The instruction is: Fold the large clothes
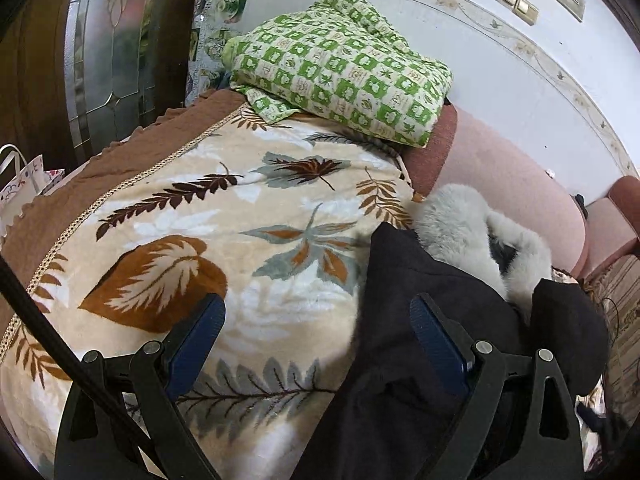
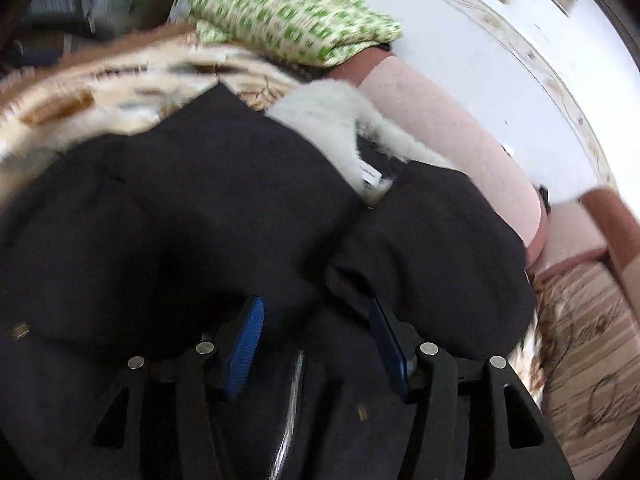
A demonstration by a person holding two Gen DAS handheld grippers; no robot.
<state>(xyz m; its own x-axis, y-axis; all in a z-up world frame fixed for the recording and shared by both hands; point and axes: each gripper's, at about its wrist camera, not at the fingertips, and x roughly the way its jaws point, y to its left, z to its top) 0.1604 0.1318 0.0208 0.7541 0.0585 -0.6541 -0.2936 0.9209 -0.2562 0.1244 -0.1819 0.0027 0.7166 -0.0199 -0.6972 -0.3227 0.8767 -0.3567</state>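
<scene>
A large black coat [image 1: 420, 360] with a pale grey fur collar [image 1: 460, 220] lies on a leaf-patterned blanket [image 1: 200, 220]. My left gripper [image 1: 316, 304] stands open over the coat's left edge. Its left finger is above the blanket and its right finger above the black cloth, with nothing gripped. In the blurred right wrist view the coat [image 2: 200, 220] fills the middle, with the fur collar [image 2: 328, 120] and a white label [image 2: 370, 178] at its far end. A zipper [image 2: 288, 420] runs below my right gripper [image 2: 316, 306], which is open just above the cloth.
A folded green-checked cloth [image 1: 340, 64] lies at the far end of the blanket. A pink padded backrest [image 1: 512, 184] runs along the white wall on the right. A paper bag [image 1: 24, 184] and a glass-panelled door [image 1: 112, 40] are on the left.
</scene>
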